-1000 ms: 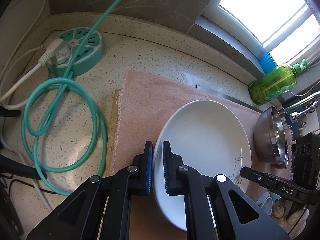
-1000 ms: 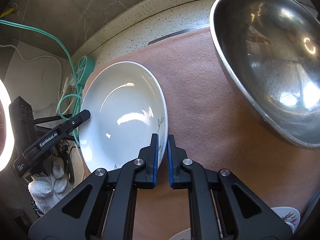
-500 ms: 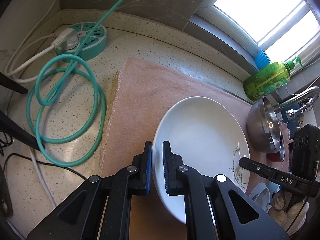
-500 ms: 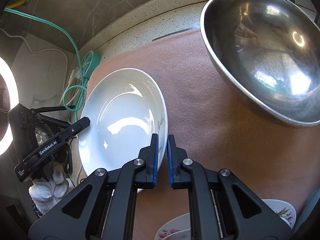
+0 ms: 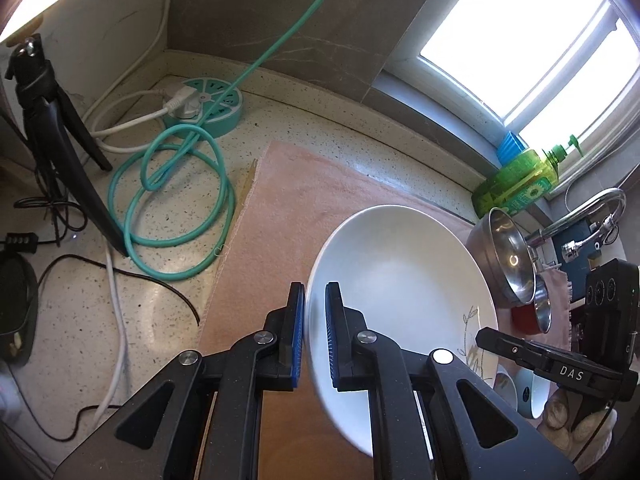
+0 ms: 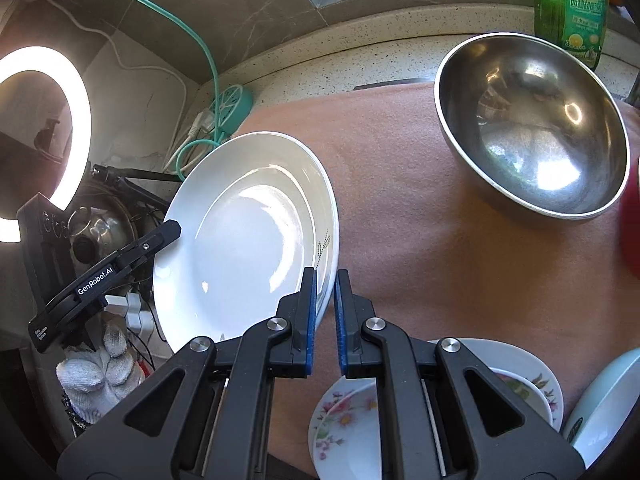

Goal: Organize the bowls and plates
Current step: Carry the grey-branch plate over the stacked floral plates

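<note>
White plate [image 5: 400, 280] pinched at opposite rims by left gripper [image 5: 315, 332] and right gripper [image 6: 325, 312], above the mat [image 6: 420, 240]. Uneven hands could slip it onto the plates [image 6: 348, 424] at the mat's near edge.

A home kitchen: a speckled stone counter [image 5: 328, 128] is running beneath a window [image 5: 516, 36], with dish-soap bottle [image 5: 516, 184], faucet [image 5: 592, 208] and steel bowl [image 6: 532, 124] sitting close by.

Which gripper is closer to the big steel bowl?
Right. The right gripper clamps the white plate's rim on the side facing the steel bowl; the left gripper clamps the opposite rim.
</note>
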A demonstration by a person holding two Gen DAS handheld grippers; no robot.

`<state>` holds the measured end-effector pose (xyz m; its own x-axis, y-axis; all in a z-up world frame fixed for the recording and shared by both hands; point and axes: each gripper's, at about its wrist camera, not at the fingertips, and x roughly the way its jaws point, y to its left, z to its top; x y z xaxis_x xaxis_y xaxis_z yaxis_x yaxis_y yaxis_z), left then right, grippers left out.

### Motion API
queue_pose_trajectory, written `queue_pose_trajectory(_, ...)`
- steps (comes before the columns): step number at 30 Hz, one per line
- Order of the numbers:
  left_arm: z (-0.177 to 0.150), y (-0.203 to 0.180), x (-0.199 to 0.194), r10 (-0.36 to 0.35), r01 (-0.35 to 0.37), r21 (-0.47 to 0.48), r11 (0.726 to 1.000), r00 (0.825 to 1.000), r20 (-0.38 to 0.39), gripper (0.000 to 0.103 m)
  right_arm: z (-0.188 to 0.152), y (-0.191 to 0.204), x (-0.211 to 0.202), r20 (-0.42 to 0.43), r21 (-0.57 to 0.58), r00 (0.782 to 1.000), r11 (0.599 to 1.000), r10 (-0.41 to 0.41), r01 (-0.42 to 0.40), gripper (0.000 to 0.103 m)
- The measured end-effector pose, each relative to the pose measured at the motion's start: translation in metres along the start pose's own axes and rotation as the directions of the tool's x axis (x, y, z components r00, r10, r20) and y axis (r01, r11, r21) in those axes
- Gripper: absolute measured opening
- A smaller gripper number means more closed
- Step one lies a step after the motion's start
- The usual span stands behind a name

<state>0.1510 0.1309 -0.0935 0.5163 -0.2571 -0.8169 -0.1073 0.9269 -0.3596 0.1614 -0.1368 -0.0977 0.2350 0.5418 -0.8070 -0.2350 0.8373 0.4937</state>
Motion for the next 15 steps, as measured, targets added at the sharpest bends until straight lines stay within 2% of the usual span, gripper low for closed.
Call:
queue_pose_trajectory(12, -0.050, -0.050, -0.021, -0.036, 0.036, -0.010, 0.999, 0.999, 0.024, 0.008, -0.052, -0.033, -0.054, 0.007, -0.024, 1.000, 1.000, -0.011, 0.011, 0.009)
queue_pose_trajectory(15, -0.063, -0.063, -0.023, -0.025, 0.025, 0.005, 1.000, 0.999, 0.023, 0.008, -0.065, -0.041, -0.064, -0.003, -0.027, 1.000, 0.999, -0.024, 0.024, 0.009)
